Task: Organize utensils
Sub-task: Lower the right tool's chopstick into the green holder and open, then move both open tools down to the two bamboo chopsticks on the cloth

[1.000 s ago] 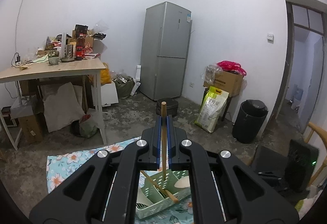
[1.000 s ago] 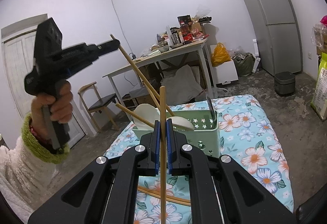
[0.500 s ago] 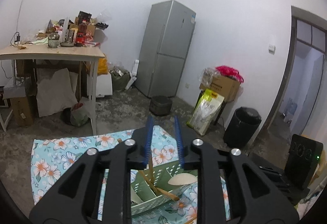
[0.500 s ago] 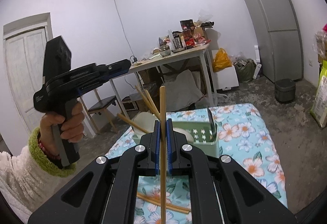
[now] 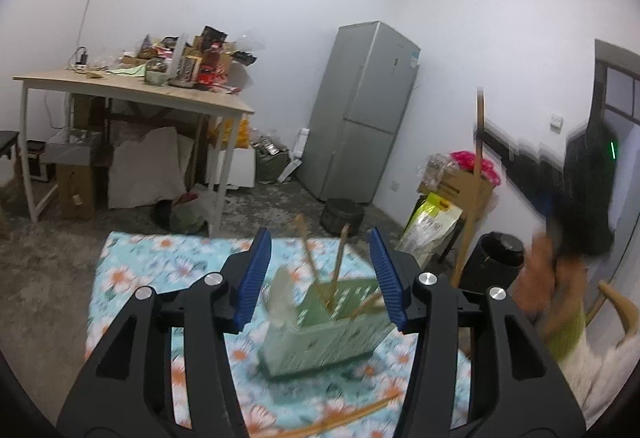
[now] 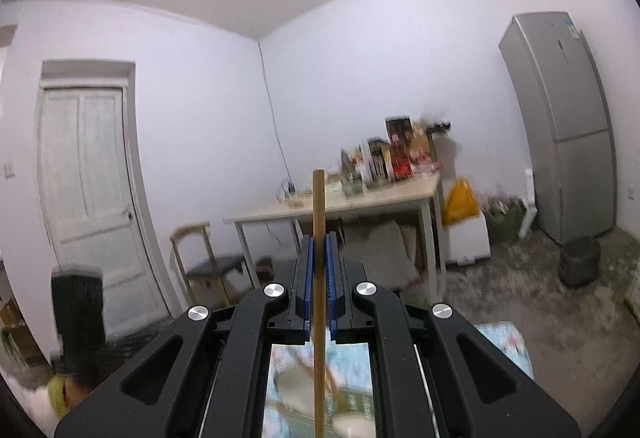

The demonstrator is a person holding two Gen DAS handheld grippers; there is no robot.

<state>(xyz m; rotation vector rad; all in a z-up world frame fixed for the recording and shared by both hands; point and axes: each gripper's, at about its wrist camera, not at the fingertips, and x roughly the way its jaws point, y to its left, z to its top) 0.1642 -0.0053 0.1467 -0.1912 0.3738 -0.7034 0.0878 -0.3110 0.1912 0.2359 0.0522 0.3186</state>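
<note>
The left hand-held gripper [image 5: 320,278] fills the lower part of its own view, its blue jaws opening with nothing pressed between them; framed in the gap sits the green utensil basket [image 5: 328,330] on the floral cloth [image 5: 132,278], already holding 2 or 3 chopsticks [image 5: 338,266] and a pale spoon [image 5: 280,298], with another chopstick lying loose [image 5: 352,414] on the cloth in front. The right hand-held gripper [image 6: 319,290] is clamped tight on 1 upright chopstick [image 6: 319,230], which runs from above the pads down past the bottom of the frame. By my reading, the left side has just finished a drop into the basket and the right is carrying the next piece over; the next move calls for bringing that chopstick's lower end above the chopstick compartment, lowering it in, then parting the pads. The left view alone shows the basket's compartments clearly, and, blurred at the right edge, the person's hand [image 5: 536,278] raising the other tool with its stick; the right view gives only a smeared glimpse of basket and spoon beneath its pads, but shows the grip itself plainly.
</note>
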